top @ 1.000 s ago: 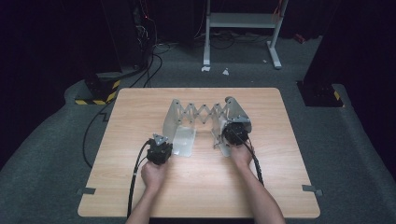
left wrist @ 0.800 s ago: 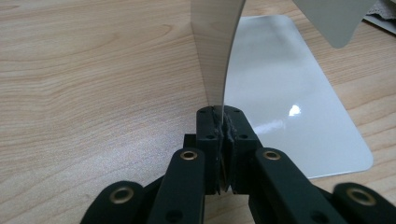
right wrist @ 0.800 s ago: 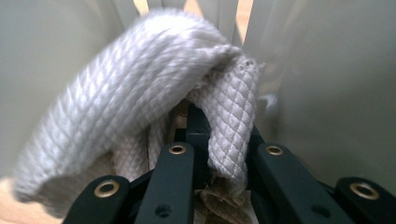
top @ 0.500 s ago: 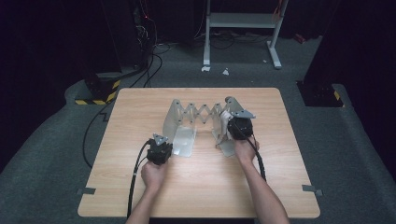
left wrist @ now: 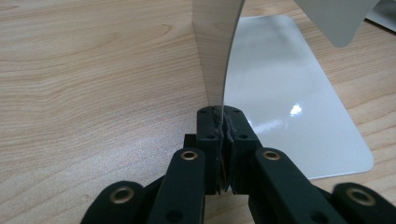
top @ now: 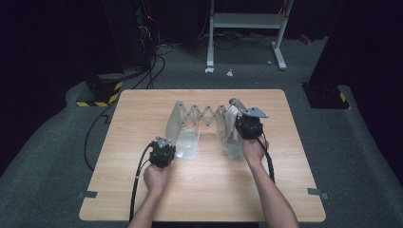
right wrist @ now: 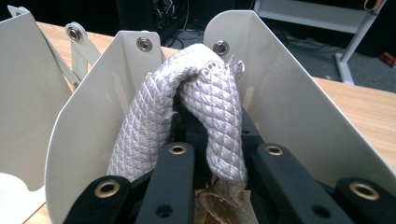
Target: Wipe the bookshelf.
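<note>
Left gripper [left wrist: 219,122]: jaws closed on the lower edge of one upright white plate [left wrist: 215,51], which rises straight beyond the tips. One flat base panel [left wrist: 299,107] lies on the table [left wrist: 84,79] just right of them. Right gripper [right wrist: 210,140]: jaws clamp one folded quilted cloth [right wrist: 205,102] (draped over the tips), set between two rack plates [right wrist: 289,98]. One accordion rack [top: 202,116] counted, two grippers.

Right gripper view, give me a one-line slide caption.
Right gripper holds a folded white quilted cloth between two upright plates of the expanding rack.
</note>
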The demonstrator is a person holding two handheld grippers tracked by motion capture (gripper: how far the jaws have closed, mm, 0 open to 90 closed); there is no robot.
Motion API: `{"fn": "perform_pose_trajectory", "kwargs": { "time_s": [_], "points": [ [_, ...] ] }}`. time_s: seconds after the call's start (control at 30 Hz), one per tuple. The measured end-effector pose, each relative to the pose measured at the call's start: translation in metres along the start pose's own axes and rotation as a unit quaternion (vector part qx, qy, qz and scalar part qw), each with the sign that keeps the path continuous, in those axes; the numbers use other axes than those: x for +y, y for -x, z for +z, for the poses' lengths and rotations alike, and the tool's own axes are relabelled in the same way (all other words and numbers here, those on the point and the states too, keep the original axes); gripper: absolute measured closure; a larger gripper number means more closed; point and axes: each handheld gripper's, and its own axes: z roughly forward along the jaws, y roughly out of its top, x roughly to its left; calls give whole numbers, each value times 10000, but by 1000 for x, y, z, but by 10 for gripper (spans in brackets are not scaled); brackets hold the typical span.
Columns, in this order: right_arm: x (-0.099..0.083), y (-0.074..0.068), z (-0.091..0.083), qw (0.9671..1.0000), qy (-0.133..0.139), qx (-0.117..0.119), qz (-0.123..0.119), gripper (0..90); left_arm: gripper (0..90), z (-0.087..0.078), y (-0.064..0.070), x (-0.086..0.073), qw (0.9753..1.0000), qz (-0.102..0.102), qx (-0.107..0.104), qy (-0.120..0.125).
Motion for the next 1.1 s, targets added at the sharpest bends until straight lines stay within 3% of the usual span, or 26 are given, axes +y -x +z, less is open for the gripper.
{"fn": "perform_pose_trajectory", "kwargs": {
  "time_s": [0.2, 0.77, 1.1],
  "points": [
    [-5, 2, -2, 9999, -135, 20, -62, 820, 855, 0, 0, 0, 10000, 11, 13, -2],
    [-57, 8, 13, 9976, -691, 62, -23, 820, 857, 0, 1, 0, 10000, 61, 36, -6],
    [-75, 13, 13, 9966, -821, -8, -21, 819, 857, 0, 1, 0, 10000, 68, 39, -6]
  ]
}}
